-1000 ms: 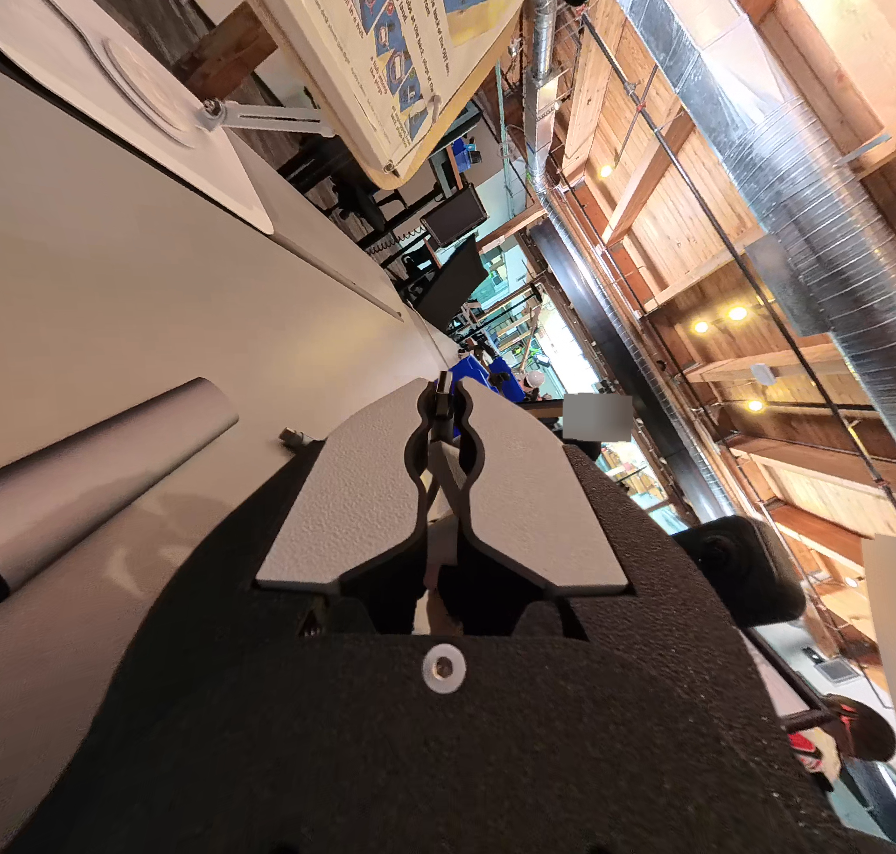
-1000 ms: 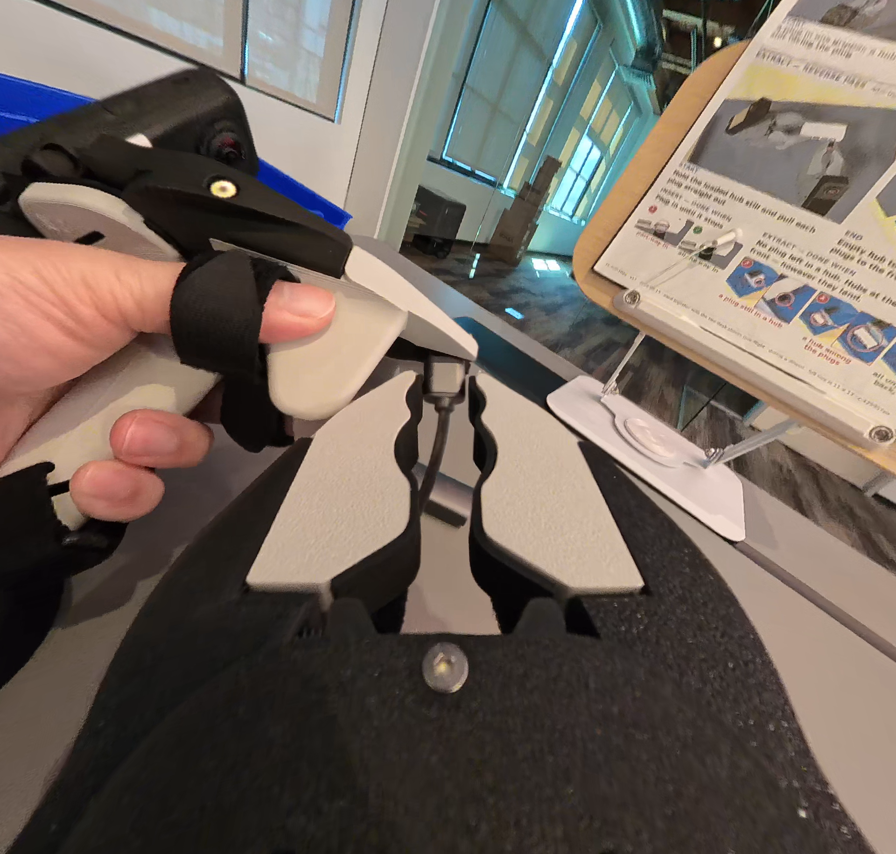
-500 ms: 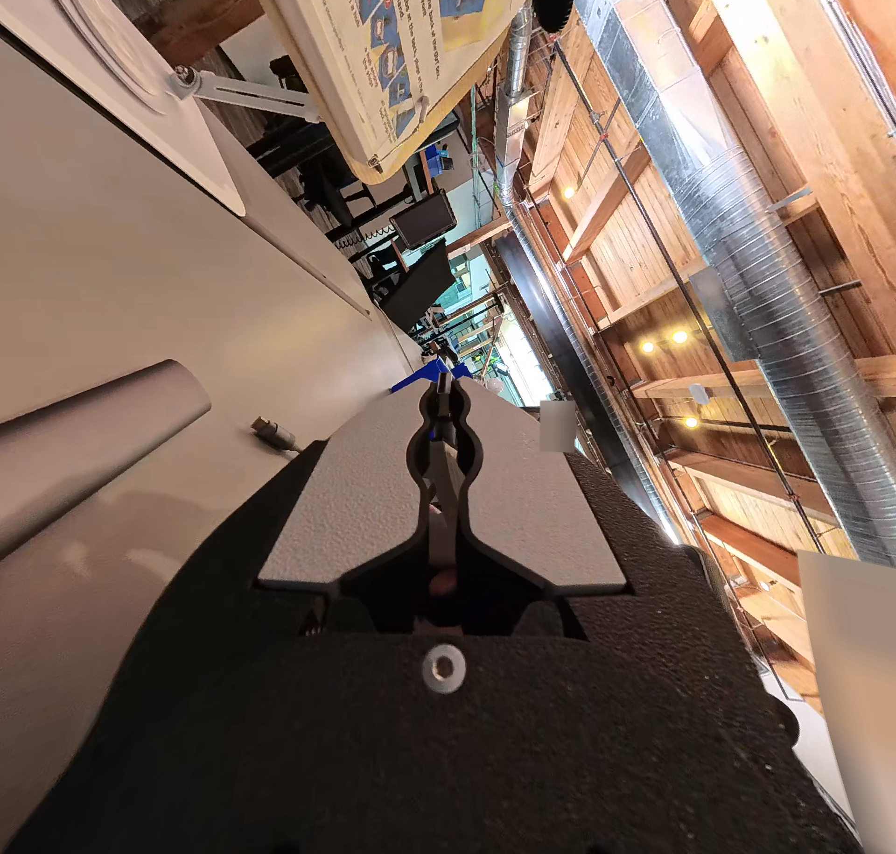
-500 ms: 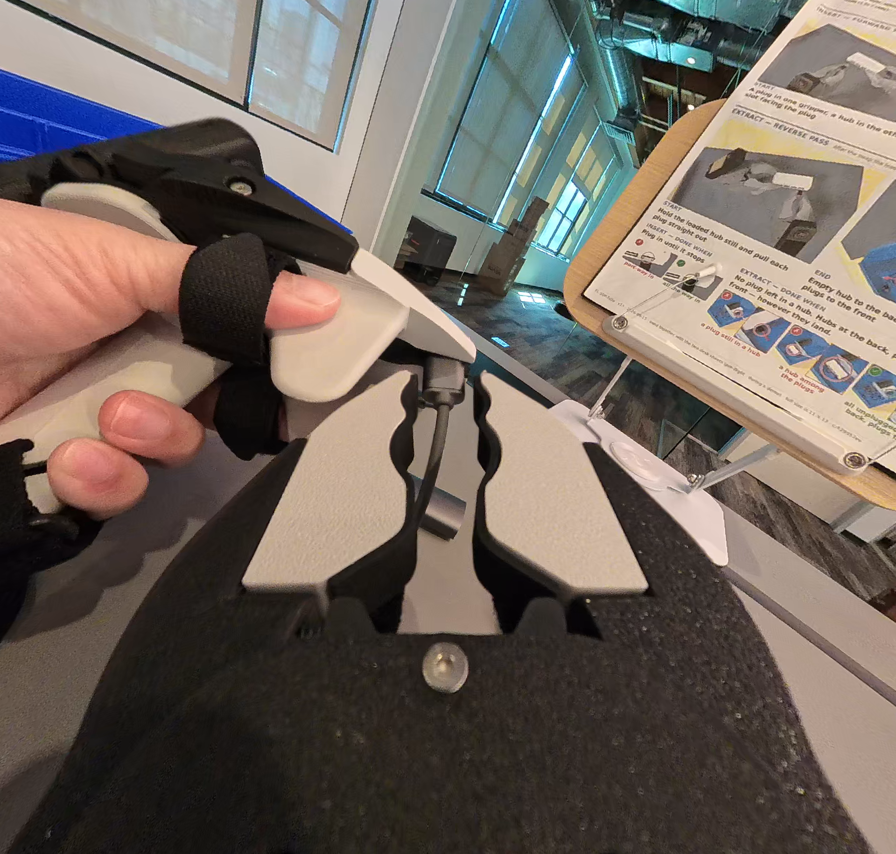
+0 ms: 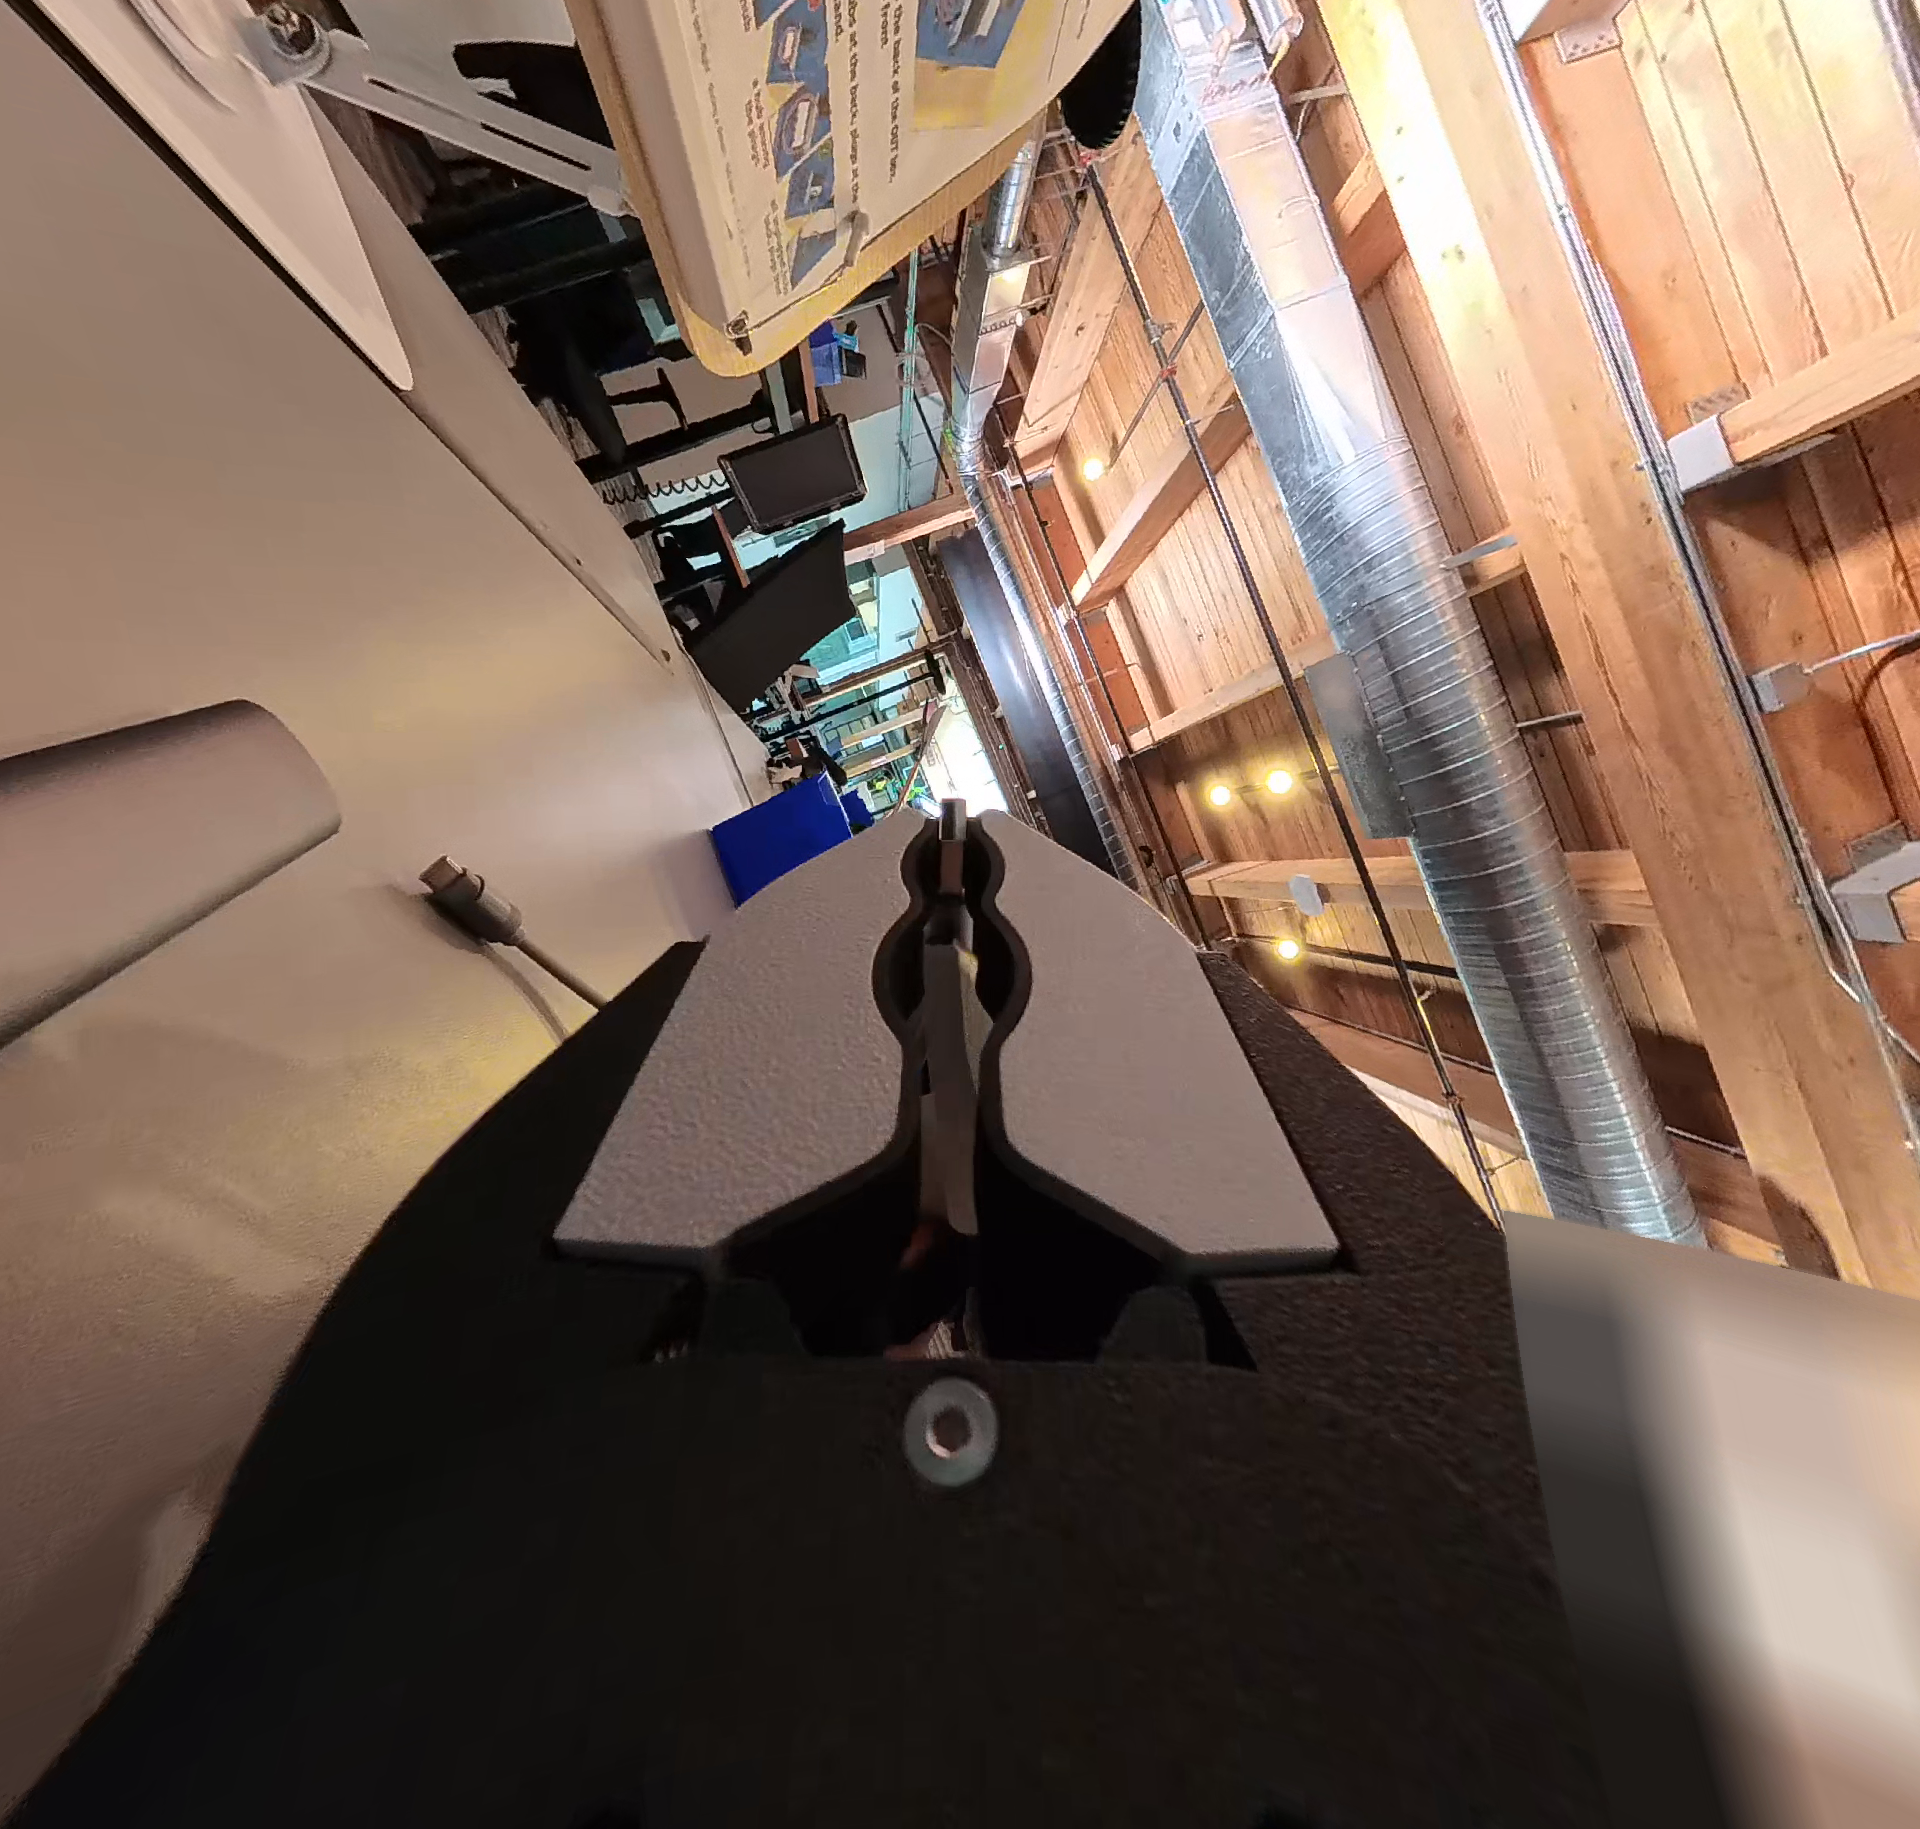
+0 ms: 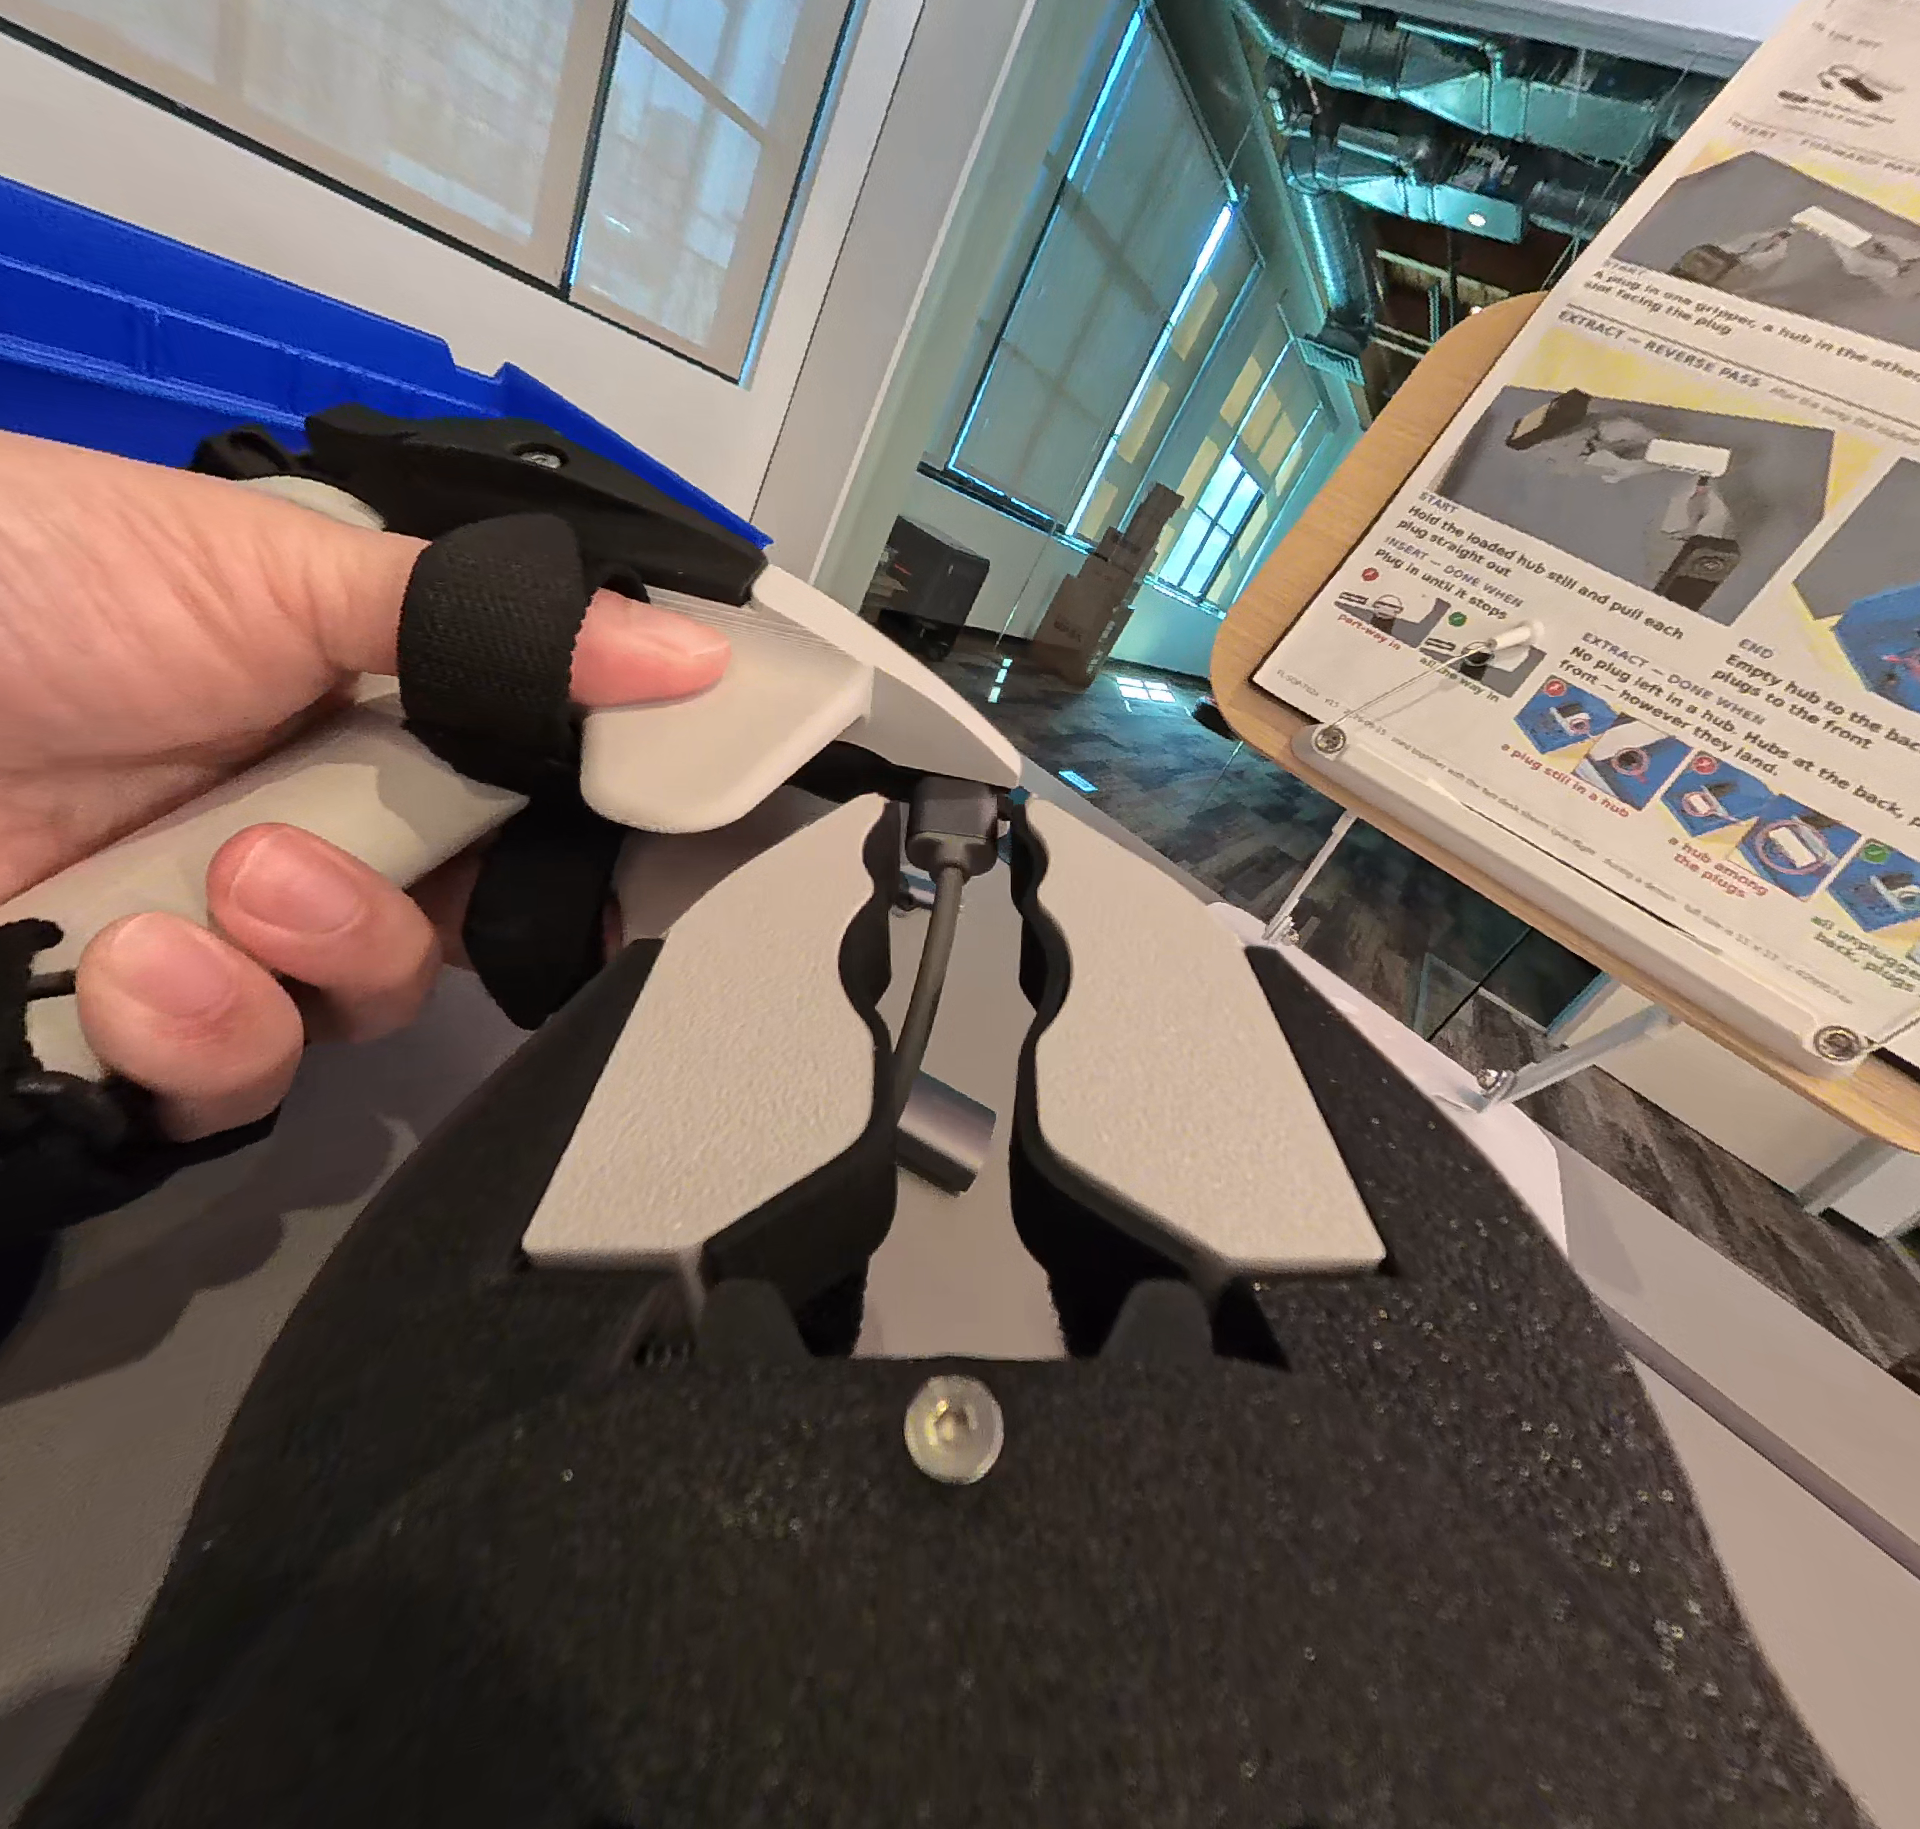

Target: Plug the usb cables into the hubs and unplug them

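My left tool (image 5: 951, 849) is pinched narrow on the dark plug (image 6: 951, 823) at frame centre; my right tool (image 6: 951, 844) brackets it, gap unclosed. The plug's moulded shell looks stiff and light, best gripped there; its thin cable (image 6: 920, 979) looks floppy. A grey hub (image 6: 945, 1125) lies on the bench (image 6: 1714, 1364) below.

Matt rough-grained plastic gripper (image 6: 951, 823) pads
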Demonstrator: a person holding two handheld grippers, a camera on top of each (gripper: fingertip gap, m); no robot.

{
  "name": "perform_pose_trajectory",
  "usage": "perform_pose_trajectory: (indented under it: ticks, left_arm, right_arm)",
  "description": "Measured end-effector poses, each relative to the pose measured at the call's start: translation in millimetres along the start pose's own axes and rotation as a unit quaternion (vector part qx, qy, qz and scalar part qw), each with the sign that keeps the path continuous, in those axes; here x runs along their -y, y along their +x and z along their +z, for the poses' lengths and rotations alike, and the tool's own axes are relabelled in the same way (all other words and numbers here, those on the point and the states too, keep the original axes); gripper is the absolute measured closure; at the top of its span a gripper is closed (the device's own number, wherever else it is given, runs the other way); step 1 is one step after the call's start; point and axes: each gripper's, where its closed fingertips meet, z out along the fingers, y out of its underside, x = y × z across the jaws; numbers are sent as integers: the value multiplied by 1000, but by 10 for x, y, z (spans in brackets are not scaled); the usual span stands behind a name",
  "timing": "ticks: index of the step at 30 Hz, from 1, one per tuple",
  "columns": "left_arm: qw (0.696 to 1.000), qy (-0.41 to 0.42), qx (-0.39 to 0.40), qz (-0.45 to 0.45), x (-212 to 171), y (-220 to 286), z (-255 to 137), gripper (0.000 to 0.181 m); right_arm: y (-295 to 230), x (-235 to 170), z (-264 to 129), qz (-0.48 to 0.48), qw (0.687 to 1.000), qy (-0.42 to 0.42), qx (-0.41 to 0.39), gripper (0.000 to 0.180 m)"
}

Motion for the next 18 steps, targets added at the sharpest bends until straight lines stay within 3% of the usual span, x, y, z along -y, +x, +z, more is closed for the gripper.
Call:
perform_pose_trajectory:
  ticks: [18]
  left_arm:
    - [1000,1,-22,-19,-22,48,22,177]
  right_arm:
    - [23,6,12,-15,1000,0,-13,163]
